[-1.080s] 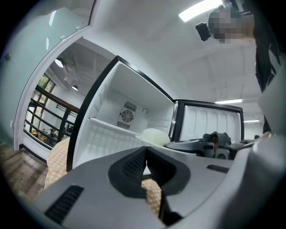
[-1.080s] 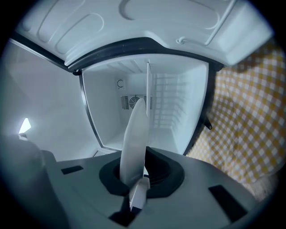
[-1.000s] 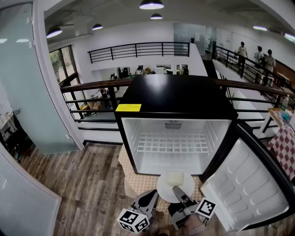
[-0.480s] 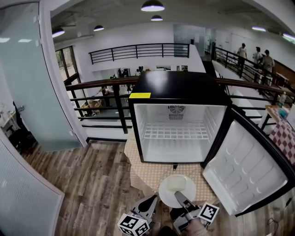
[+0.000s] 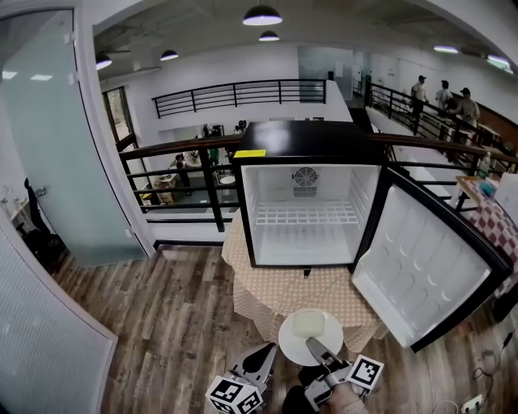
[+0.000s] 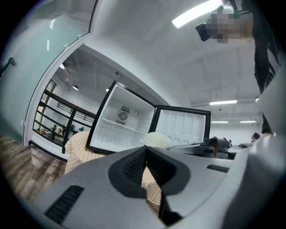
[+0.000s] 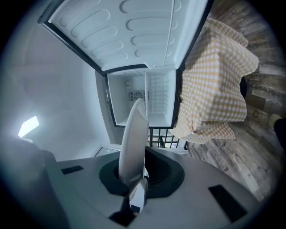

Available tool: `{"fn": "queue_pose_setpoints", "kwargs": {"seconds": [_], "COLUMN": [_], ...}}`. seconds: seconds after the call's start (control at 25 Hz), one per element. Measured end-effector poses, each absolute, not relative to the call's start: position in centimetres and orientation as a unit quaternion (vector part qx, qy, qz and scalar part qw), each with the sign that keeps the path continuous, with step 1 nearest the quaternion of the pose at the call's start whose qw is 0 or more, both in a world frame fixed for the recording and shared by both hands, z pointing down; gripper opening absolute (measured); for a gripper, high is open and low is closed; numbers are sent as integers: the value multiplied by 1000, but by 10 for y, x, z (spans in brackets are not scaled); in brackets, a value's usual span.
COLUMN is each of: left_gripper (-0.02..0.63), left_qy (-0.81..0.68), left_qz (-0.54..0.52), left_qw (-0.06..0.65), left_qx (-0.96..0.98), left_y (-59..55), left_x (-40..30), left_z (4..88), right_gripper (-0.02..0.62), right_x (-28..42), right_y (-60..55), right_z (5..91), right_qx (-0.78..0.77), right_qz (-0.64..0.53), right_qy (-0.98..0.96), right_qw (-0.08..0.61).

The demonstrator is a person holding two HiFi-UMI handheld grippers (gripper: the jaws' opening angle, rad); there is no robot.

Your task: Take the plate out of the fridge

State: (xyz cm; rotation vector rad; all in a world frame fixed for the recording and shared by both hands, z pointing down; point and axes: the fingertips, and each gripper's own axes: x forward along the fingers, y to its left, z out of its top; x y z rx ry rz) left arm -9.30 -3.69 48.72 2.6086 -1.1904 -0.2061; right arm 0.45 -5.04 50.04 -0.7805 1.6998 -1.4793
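plate point(image 5: 290, 343), round, white, pale block point(image 5: 307, 323) on top, rim clamped by right gripper point(image 5: 313, 348), left gripper point(image 5: 266, 353) jaws together, glossy black fridge point(image 5: 308, 139), checked cloth point(image 5: 275, 295)

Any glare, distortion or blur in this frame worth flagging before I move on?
Head view: strong fisheye bend in the railing, lamp glare on the fridge top. Left gripper view: dark vignette, overexposed ceiling strip light. Right gripper view: the plate, edge-on near the lens, looks slightly soft; corners dark.
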Motion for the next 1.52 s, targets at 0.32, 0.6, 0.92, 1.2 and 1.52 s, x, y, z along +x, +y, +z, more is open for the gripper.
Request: {"fn": "queue_pose_setpoints", "kwargs": {"seconds": [0.32, 0.6, 0.92, 1.2, 1.52], "left_gripper": [9, 9, 9, 9, 9], "left_qy": [-416, -444, -453, -467, -470], "left_qz": [-84, -100, -90, -93, -85], "left_qw": [133, 130, 137, 120, 115], "left_qx": [896, 881, 876, 871, 871], "left_y": [-7, -2, 25, 48, 68], "left_x": [-97, -100, -74, -55, -40], "left_z": [488, 489, 488, 477, 476], "right_gripper": [44, 44, 44, 44, 44], "right_x": [2, 6, 27, 45, 58], "right_y": [-17, -8, 22, 43, 69], "right_z": [504, 506, 504, 492, 497], "right_qx": [-303, -285, -273, -259, -253], "right_qz": [-579, -579, -594, -587, -595], "right_qy": [666, 680, 678, 690, 684], "right_qw": [361, 348, 336, 335, 338]}}
